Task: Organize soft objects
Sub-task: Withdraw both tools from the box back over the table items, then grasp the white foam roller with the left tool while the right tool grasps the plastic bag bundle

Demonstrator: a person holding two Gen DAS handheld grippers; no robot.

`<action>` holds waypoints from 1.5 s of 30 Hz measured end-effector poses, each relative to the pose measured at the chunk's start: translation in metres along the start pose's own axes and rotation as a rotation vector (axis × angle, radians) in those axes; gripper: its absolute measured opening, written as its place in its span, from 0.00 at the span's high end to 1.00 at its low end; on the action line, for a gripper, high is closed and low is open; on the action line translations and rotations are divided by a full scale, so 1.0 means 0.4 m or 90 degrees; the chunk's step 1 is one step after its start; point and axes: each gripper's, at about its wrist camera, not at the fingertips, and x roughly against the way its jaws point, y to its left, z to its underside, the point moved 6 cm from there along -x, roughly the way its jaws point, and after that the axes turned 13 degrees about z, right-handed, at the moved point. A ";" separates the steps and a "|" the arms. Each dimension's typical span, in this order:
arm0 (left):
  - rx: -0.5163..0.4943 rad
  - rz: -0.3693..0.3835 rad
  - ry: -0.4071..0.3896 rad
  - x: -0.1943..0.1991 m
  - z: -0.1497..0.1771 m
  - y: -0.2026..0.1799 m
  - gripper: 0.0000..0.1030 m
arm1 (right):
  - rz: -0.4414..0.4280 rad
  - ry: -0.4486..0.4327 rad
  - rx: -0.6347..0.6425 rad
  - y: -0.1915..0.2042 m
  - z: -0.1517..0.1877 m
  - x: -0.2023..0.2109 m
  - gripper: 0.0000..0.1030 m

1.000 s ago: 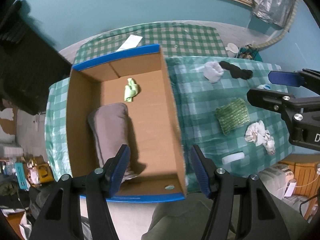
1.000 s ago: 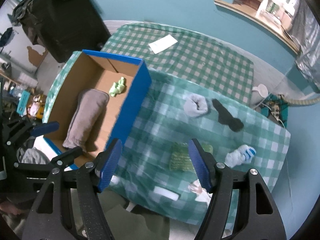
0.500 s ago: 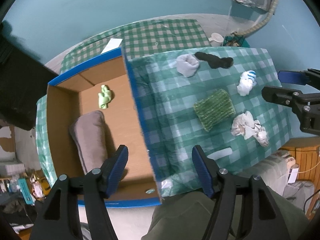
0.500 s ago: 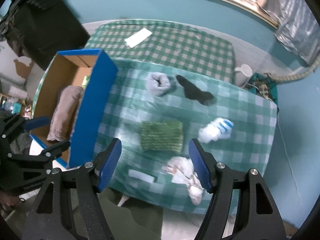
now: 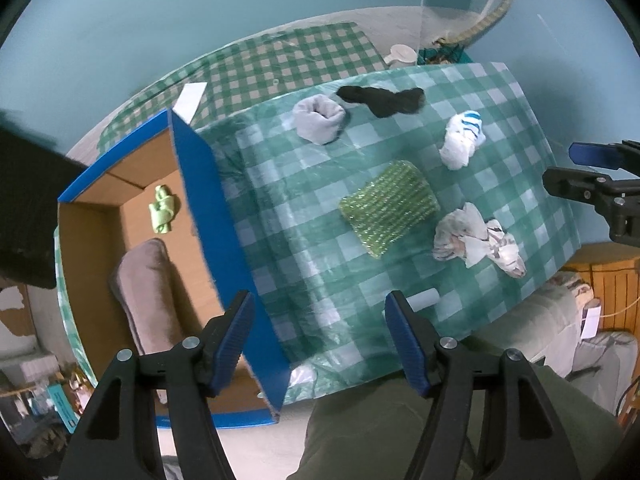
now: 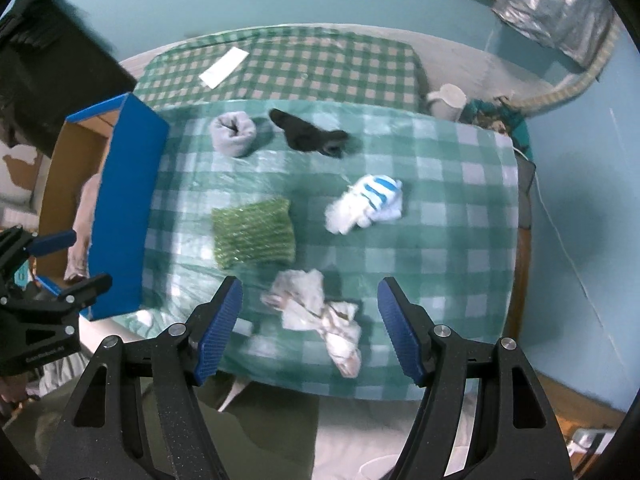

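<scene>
Both pairs of tongs have swung away from the box and out over the spread of soft things, dropping a touch as they go. The left tongs (image 5: 318,336) hang spread and empty above the near edge of the tabletop (image 5: 512,128), beside the blue wall of the cardboard box (image 5: 208,200), where a grey rolled towel (image 5: 144,288) and a small green cloth (image 5: 162,214) already lie. The right tongs (image 6: 310,326) are just as wide and bare, and look who sits beneath them: the crumpled patterned cloth (image 6: 316,312), near the front edge. Still out on the checked cover are the green knitted pad (image 6: 254,232), the white and blue striped sock (image 6: 366,204), the grey rolled sock (image 6: 234,134) and the black sock (image 6: 308,136), all apart from one another. That crumpled cloth looks feather-light and floppy, so I'd say pinch it at its thick bunched middle, not the trailing tail, or it'll unfurl and drag. The pad seems springier; across its short width would do. Nothing fragile, nothing slippery.
</scene>
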 end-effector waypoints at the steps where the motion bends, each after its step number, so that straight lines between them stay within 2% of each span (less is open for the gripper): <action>1: -0.003 0.001 0.003 -0.006 0.000 -0.006 0.33 | -0.001 0.001 -0.002 -0.004 0.005 -0.003 0.31; 10: -0.016 0.022 0.026 -0.058 0.009 -0.051 0.30 | -0.016 0.013 -0.007 -0.035 0.050 -0.049 0.31; 19: -0.062 0.019 0.040 -0.124 0.020 -0.080 0.29 | -0.030 0.028 0.024 -0.027 0.094 -0.131 0.31; 32: -0.151 0.018 0.075 -0.213 0.053 -0.109 0.29 | -0.013 0.040 0.155 0.035 0.157 -0.247 0.31; 35: -0.190 0.015 0.082 -0.231 0.068 -0.128 0.29 | -0.012 0.041 0.186 0.051 0.166 -0.269 0.31; 39: -0.228 0.010 0.096 -0.257 0.082 -0.147 0.29 | 0.013 0.041 0.229 0.065 0.177 -0.300 0.31; 45: -0.229 0.035 0.130 -0.298 0.087 -0.159 0.29 | 0.018 0.030 0.265 0.093 0.186 -0.334 0.31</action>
